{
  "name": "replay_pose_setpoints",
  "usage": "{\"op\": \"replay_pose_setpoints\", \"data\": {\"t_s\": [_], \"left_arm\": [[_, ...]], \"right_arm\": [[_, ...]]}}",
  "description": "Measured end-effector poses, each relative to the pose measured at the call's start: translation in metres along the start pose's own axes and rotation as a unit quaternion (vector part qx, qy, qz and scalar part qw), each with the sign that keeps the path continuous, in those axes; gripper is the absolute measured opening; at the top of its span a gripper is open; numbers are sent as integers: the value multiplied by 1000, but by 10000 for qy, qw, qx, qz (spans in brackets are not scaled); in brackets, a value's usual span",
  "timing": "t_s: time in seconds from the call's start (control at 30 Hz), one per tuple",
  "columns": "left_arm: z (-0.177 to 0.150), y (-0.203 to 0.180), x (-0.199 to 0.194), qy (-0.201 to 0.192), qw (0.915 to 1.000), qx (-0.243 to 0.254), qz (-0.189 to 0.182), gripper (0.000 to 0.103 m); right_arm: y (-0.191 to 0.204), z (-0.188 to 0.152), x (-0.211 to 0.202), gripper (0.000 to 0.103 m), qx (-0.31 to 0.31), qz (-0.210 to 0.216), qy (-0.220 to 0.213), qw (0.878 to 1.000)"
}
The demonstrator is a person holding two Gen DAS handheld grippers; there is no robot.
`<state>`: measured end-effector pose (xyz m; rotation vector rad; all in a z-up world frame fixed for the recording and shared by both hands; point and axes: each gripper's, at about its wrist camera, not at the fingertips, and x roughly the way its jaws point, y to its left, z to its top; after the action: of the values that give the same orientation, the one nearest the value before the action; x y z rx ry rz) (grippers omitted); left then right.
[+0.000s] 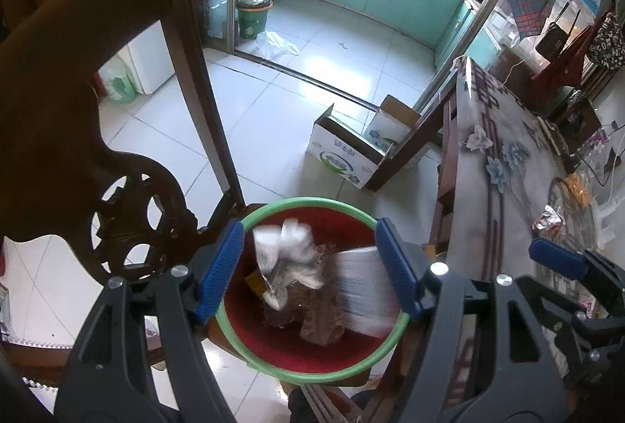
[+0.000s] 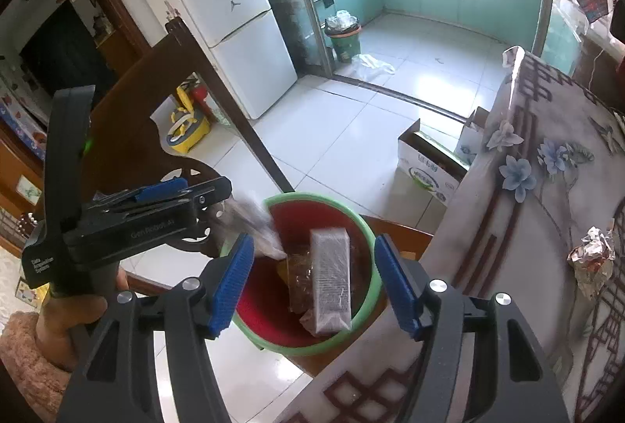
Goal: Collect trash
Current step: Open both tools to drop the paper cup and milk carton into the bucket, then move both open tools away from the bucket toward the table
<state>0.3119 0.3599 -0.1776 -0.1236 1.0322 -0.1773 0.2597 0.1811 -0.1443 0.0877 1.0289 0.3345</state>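
A red bin with a green rim [image 1: 250, 352] [image 2: 367, 227] stands on a wooden chair seat below both grippers. Inside lie brown crumpled wrappers [image 1: 320, 325] and a silvery wrapped pack [image 2: 332, 278] [image 1: 363, 290]. A clear plastic bag [image 1: 283, 243] [image 2: 254, 223] shows blurred at the bin's mouth, free of the pads. My left gripper [image 1: 308, 231] hangs open over the bin; its body [image 2: 164, 188] appears at left in the right wrist view, held by a hand. My right gripper [image 2: 312, 241] is open above the pack, touching nothing. A crumpled foil wrapper [image 2: 591, 259] [image 1: 549, 222] lies on the table.
A carved wooden chair back [image 1: 78, 110] rises at left. The table with a floral cloth [image 2: 547, 188] is at right. An open cardboard box [image 1: 343, 153] sits on the tiled floor. A white fridge [image 2: 234, 32] and a green kitchen bin [image 2: 343, 40] stand farther off.
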Motion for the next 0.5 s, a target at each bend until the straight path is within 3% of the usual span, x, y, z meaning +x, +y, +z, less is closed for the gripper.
{"op": "replay_pose_setpoints", "data": {"t_s": [0.27, 0.5], "left_arm": [[-8, -10, -25, -182, 9997, 73, -117, 67], [-23, -47, -34, -130, 9986, 369, -351, 67]], "right_arm": [[-2, -9, -31, 62, -109, -134, -187, 9997], [-36, -36, -67, 62, 233, -475, -363, 9979]]}}
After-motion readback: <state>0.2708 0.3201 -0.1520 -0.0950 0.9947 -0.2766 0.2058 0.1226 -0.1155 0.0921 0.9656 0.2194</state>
